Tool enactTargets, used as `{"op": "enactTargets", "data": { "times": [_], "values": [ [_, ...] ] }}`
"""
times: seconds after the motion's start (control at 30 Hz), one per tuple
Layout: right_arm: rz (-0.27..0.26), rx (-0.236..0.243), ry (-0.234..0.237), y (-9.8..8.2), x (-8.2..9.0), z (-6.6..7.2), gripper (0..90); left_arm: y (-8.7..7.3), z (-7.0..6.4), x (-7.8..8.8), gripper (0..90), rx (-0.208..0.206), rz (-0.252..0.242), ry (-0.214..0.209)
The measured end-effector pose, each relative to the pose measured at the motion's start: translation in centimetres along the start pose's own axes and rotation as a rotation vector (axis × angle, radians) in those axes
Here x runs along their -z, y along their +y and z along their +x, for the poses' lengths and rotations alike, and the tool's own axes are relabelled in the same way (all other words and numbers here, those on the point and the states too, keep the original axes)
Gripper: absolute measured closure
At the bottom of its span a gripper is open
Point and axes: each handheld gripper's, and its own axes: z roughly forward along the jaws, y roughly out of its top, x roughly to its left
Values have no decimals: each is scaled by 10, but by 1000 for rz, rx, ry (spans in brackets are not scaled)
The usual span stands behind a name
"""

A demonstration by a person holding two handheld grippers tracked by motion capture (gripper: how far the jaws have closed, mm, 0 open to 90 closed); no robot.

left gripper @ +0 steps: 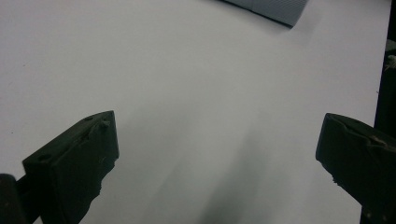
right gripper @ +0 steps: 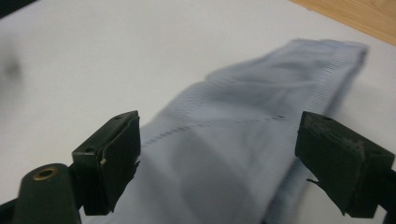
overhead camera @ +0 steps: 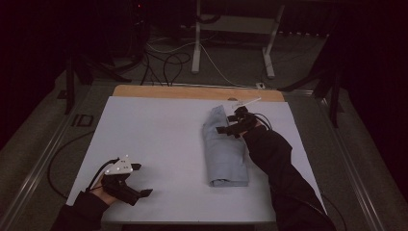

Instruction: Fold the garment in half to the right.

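A folded light-blue cloth [overhead camera: 225, 151] lies lengthwise on the white table cover [overhead camera: 168, 139], right of centre. My right gripper [overhead camera: 230, 121] hovers over the cloth's far end, open, with nothing between its jaws. In the right gripper view the cloth [right gripper: 243, 154] stretches away below the spread jaws of the right gripper [right gripper: 217, 163]. My left gripper [overhead camera: 139, 179] rests at the near left of the table, open and empty. In the left gripper view its jaws stand wide over bare white surface, and a corner of the cloth [left gripper: 275, 9] shows at the top.
A wooden table edge [overhead camera: 197, 91] runs along the far side of the cover. A thin white strip [overhead camera: 246, 102] lies near the far right corner. Beyond the table are cables and the white legs of a desk [overhead camera: 196, 43] on the floor.
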Motion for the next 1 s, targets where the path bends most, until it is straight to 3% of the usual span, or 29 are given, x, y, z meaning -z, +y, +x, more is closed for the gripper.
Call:
{"op": "enactTargets", "data": {
  "times": [0.2,0.53,1.0],
  "values": [
    [-24,44,23,4,9,21,148,-1,0,1,4,2,-1,3],
    [-65,112,99,3,28,56,140,-1,0,3,4,-2,-4,5],
    [-59,184,187,-20,37,90,145,-1,0,4,4,-9,-4,3]
  ]
}}
